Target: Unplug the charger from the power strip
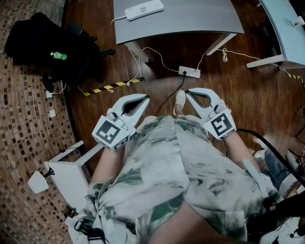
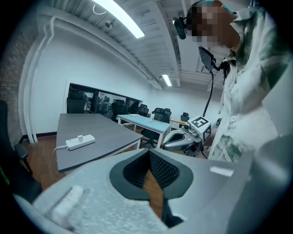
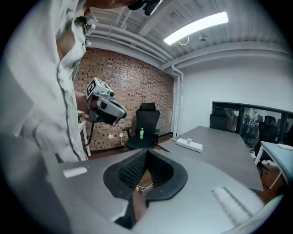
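Observation:
A white power strip [image 1: 144,9] with a small white charger [image 2: 80,137] plugged into it lies on the grey table [image 1: 190,24], far ahead of me. It also shows in the left gripper view as the strip [image 2: 80,141] and in the right gripper view as the strip [image 3: 189,145]. My left gripper [image 1: 145,99] and right gripper [image 1: 189,92] are both held close to my body above the floor, well short of the table. Both are shut with nothing between the jaws: the left gripper [image 2: 149,153], the right gripper [image 3: 145,153].
A second power strip [image 1: 189,72] with cables lies on the wooden floor under the table's edge. A black office chair [image 1: 52,43] with a green bottle [image 1: 58,55] stands at the left. A light-blue table [image 1: 290,28] is at the right, a small white table [image 1: 71,171] at my left.

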`<state>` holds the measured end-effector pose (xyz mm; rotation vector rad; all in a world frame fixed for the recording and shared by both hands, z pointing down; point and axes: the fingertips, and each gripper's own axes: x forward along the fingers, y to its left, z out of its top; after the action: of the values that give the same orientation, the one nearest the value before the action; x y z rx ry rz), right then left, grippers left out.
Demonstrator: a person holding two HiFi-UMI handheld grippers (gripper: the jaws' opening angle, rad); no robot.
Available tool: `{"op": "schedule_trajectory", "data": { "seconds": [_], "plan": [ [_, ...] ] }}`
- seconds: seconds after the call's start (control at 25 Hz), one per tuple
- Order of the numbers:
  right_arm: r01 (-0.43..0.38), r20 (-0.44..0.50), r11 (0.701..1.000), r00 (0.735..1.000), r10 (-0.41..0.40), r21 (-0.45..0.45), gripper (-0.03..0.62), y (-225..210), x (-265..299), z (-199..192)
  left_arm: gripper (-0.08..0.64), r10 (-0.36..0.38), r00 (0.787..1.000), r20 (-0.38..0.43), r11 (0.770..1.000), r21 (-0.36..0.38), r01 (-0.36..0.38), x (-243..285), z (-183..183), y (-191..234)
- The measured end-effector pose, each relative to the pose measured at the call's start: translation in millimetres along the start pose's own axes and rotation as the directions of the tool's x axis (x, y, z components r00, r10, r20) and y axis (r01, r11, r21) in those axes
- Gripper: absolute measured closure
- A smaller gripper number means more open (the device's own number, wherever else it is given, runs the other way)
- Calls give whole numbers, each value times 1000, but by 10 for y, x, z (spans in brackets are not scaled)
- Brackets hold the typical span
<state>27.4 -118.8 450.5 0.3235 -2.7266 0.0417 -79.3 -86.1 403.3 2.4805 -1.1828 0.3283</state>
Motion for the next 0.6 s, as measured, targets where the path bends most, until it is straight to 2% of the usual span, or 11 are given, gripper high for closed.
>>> {"op": "schedule_trajectory", "data": {
  "seconds": [0.08, 0.2, 0.4, 0.6],
  "plan": [
    [-2, -19, 1000, 1000, 2, -16, 586, -347, 37, -98, 560, 26, 1000, -1, 1000, 10, -26, 224, 172, 166],
    [13, -11, 1000, 1000, -13, -10, 586, -715, 63, -89, 558, 25, 999, -28, 999, 34, -24, 471, 299, 345],
    [34, -13, 999, 999, -34, 24, 586, -1106, 249, -107, 558, 24, 999, -39, 999, 49, -22, 770, 451, 707],
    [29, -31, 999, 999, -30, -18, 586, -1351, 616, -30, 558, 15, 1000, -16, 997, 74, -14, 1037, 524, 1205]
  ]
}}
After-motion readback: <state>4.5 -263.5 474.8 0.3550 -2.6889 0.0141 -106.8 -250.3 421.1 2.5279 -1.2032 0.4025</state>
